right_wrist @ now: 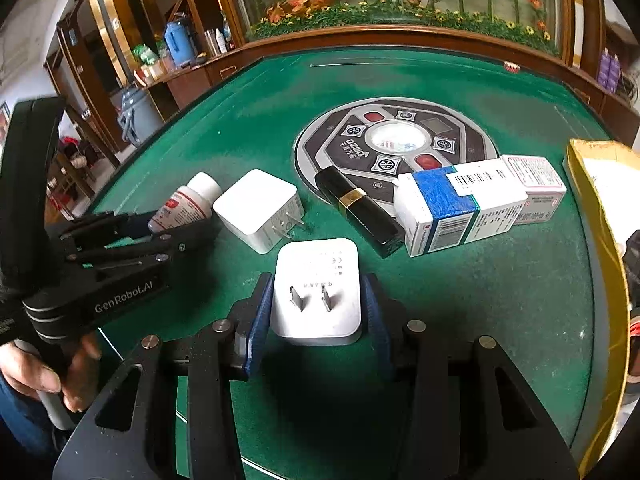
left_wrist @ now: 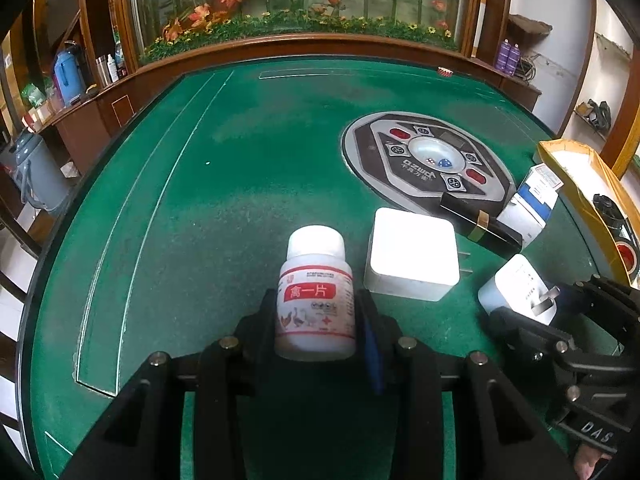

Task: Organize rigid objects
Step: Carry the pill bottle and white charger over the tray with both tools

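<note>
Left wrist view, bottle (left_wrist: 316, 296) between left tongs (left_wrist: 316, 320), touching.

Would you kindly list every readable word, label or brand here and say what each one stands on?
"禽一片": red band on the white bottle.
"GenRobot.AI": body of the left tool.
"DAS": body of the right tool.
Console logo, charger print and carton labels: too small or blurred.

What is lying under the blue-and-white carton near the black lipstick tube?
The blue-and-white carton rests partly on a smaller white box with pink print and partly on the green table. Its far end overlaps the round control panel. The covered part of the smaller box is hidden.
</note>
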Demonstrator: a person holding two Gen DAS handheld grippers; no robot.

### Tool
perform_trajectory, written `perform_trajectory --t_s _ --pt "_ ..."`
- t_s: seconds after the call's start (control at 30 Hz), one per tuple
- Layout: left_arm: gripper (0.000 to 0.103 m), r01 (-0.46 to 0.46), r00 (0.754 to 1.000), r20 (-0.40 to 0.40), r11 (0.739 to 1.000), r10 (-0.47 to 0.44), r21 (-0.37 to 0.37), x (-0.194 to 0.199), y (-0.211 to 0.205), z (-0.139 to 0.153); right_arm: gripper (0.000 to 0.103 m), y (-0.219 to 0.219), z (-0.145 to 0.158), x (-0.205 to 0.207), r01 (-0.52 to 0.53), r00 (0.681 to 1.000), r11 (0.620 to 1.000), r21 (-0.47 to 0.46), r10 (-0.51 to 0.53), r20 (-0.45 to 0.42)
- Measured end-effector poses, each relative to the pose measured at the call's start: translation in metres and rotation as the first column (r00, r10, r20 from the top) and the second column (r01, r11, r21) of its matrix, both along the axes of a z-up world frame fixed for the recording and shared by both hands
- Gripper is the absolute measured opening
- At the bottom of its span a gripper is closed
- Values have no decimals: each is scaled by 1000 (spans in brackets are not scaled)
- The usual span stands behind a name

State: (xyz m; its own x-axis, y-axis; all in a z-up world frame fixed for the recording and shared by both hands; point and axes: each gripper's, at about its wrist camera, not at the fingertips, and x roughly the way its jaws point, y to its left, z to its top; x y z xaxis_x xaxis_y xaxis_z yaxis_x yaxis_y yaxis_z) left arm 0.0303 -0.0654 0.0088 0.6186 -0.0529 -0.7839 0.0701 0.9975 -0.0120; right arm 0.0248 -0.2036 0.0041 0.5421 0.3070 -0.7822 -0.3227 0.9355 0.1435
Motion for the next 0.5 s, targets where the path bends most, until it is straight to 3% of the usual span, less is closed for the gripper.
perform_trajectory --t_s 0.23,0.5 --pt "35 -12 999 38 1000 10 29 -4 -1 5 43 0 10 -6 1 998 1000 -11 -1 63" --pt "35 15 992 129 1000 -12 -19 -14 -2 23 43 -12 19 -9 23 995 999 43 -28 101"
